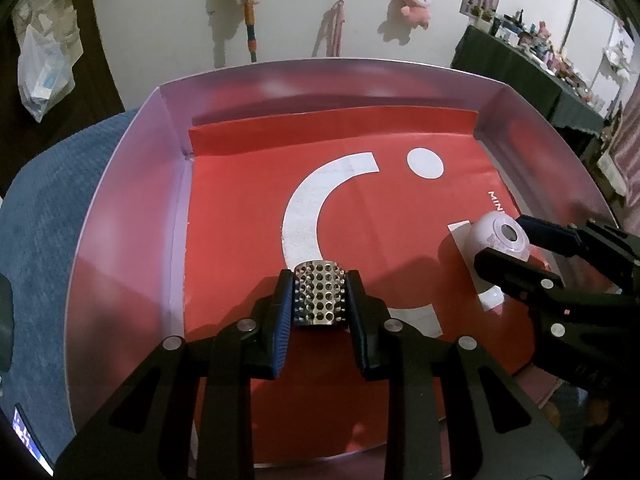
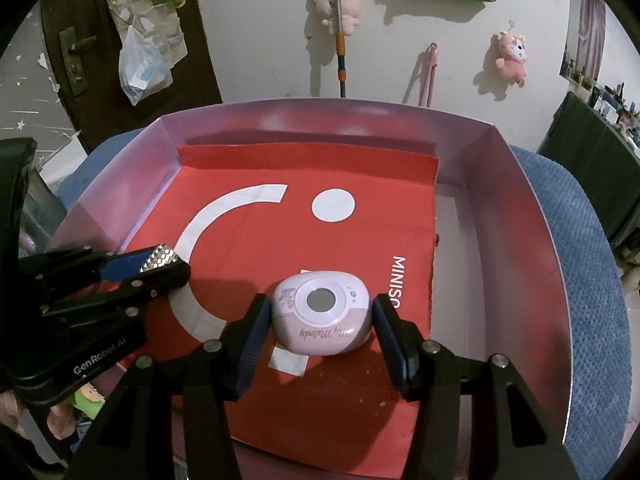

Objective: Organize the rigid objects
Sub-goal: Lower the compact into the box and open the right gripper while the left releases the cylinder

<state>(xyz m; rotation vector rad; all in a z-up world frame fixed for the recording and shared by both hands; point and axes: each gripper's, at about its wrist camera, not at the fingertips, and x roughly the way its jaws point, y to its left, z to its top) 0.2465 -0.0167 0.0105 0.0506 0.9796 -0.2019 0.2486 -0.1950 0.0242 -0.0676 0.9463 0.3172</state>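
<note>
From the left wrist view, we see our left gripper (image 1: 319, 300) clamped on a perforated metal cylinder (image 1: 319, 295), blue pads tight against both its sides. The cylinder sits low over the red sheet (image 1: 240, 220) lining the pink-walled box (image 1: 124, 200); we can't tell if it touches the sheet. It is near the lower end of the white arc (image 1: 308, 208) printed on the sheet. At right in the same view, our right gripper (image 1: 505, 240) reaches in from the side with a pink rounded device (image 1: 496, 240) between its fingers. The box rests on blue textured fabric (image 1: 48, 208). A pink plush toy (image 1: 417, 3) hangs on the wall behind.

From the right wrist view, the right gripper (image 2: 323, 318) has the pink rounded device (image 2: 322, 316) between its pads, both pads against its sides, so we read it as grasped. The device has a round grey window on top and script lettering on its front, and it sits over the near-right part of the red sheet (image 2: 260, 240), beside the printed "MINISO" text. At left, the left gripper (image 2: 160, 262) holds the metal cylinder (image 2: 159, 257), only its shiny end showing past the fingers. A white dot (image 2: 333, 205) is printed further back. The box wall (image 2: 516, 208) runs along the right, with blue fabric (image 2: 580, 280) outside.
</note>
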